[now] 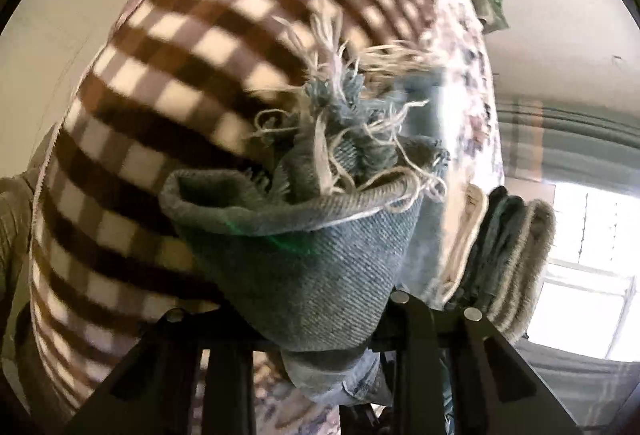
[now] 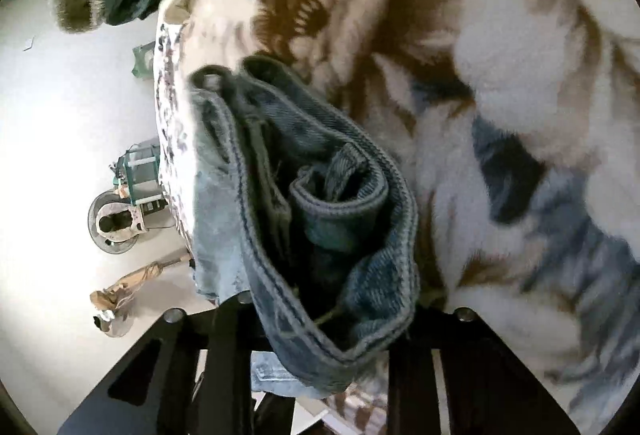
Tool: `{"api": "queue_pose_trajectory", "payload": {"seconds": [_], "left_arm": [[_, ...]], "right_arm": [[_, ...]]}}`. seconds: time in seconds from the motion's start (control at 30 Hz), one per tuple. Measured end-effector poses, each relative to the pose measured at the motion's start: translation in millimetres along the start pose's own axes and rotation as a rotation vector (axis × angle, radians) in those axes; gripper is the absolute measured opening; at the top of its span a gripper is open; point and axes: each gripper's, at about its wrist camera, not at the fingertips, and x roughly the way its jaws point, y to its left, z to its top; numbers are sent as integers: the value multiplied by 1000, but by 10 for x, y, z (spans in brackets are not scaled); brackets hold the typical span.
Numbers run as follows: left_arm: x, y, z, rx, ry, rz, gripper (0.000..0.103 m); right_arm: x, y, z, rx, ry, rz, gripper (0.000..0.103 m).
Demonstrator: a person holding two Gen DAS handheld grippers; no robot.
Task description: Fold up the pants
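The pants are blue denim jeans. In the left wrist view my left gripper (image 1: 320, 327) is shut on a bunched, frayed leg hem of the jeans (image 1: 312, 259), with loose white threads sticking up. In the right wrist view my right gripper (image 2: 320, 331) is shut on the stitched waistband end of the jeans (image 2: 320, 219), folded over on itself. Both ends are lifted above the bed; the fingertips are hidden by denim.
A brown-and-cream checked blanket (image 1: 180, 75) and a floral fleece blanket (image 2: 500, 115) cover the bed. Folded striped cloth (image 1: 516, 267) lies at its edge. A bright window (image 1: 592, 255) is to the right. Small objects (image 2: 124, 203) stand on the pale floor.
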Motion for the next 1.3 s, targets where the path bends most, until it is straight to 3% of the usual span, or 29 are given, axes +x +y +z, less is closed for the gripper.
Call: {"api": "queue_pose_trajectory", "payload": {"seconds": [0.2, 0.4, 0.53, 0.57, 0.73, 0.9, 1.0, 1.13, 1.3], "left_arm": [[-397, -643, -41, 79, 14, -36, 23], [-695, -1663, 14, 172, 51, -99, 23], [-701, -2466, 10, 240, 100, -156, 23], [-689, -2664, -2, 257, 119, -179, 23], [-503, -3887, -49, 368, 217, -275, 23], [171, -5282, -148, 526, 353, -366, 23], [744, -5835, -238, 608, 428, -391, 23], [1516, -6150, -335, 712, 525, -380, 23], [2499, -5841, -281, 810, 646, -244, 23]], "right_arm": [[-498, 663, -94, -37, -12, 13, 18], [-1188, 1438, -30, -80, -54, 51, 17], [-1817, 1888, 167, -94, -134, 93, 17], [-2097, 1989, 239, -97, -165, 109, 17], [-2742, 2779, 726, -91, -328, 193, 17], [-3250, 3435, 1412, -89, -532, 224, 17], [-3310, 3568, 1902, -64, -627, 225, 17], [-3088, 3407, 2512, 3, -693, 198, 17], [-2510, 2784, 2812, 118, -687, 135, 17]]}}
